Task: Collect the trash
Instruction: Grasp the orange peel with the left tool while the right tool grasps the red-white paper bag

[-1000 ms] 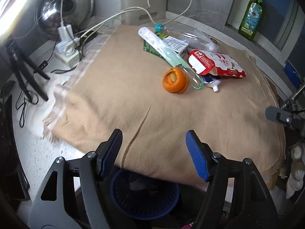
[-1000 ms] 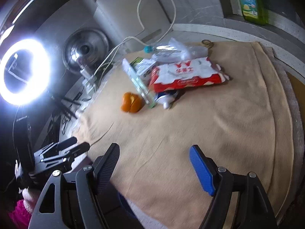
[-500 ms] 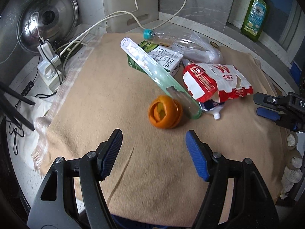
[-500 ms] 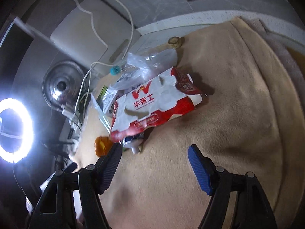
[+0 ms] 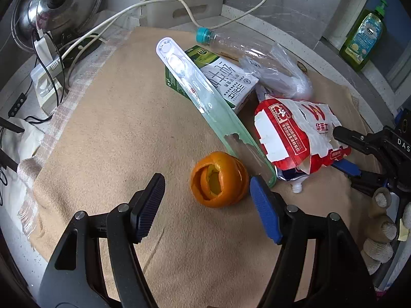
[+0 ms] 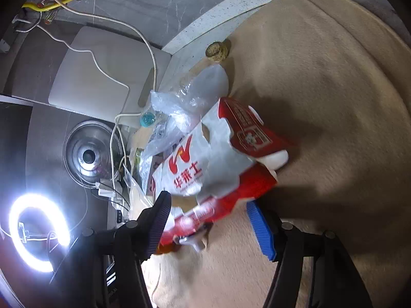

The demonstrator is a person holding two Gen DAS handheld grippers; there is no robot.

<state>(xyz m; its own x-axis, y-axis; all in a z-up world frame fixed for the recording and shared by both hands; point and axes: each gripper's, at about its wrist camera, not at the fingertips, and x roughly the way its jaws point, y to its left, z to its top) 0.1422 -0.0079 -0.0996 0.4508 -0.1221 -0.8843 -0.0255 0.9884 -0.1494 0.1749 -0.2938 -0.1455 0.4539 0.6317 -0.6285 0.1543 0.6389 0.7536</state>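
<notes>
While the left gripper (image 5: 205, 195) hangs over the tan felt-like cloth (image 5: 123, 133), its jaws stand wide apart and hold nothing. A hollow orange peel (image 5: 219, 179), curled into a rough ball with a dimpled skin, lies on the cloth just ahead of the gap between the two ribbed pads, nearer the blue one, touching neither.

Beside the peel lies a long clear plastic blister pack (image 5: 205, 97), torn at its near end and resting across a green-and-white carton (image 5: 226, 79). A crushed clear bottle (image 5: 246, 48) with a teal cap lies behind the carton, next to crumpled transparent film (image 5: 285, 77).

The right gripper (image 6: 208, 220) is closing its jaws around the near edge of a torn red-and-white paper bag (image 6: 205, 169), glossy and creased. The bag's edge lies between the pads; the black pad meets it, the blue pad stands clear of it. A foil spout pouch (image 5: 292, 177) shows beneath the bag.
</notes>
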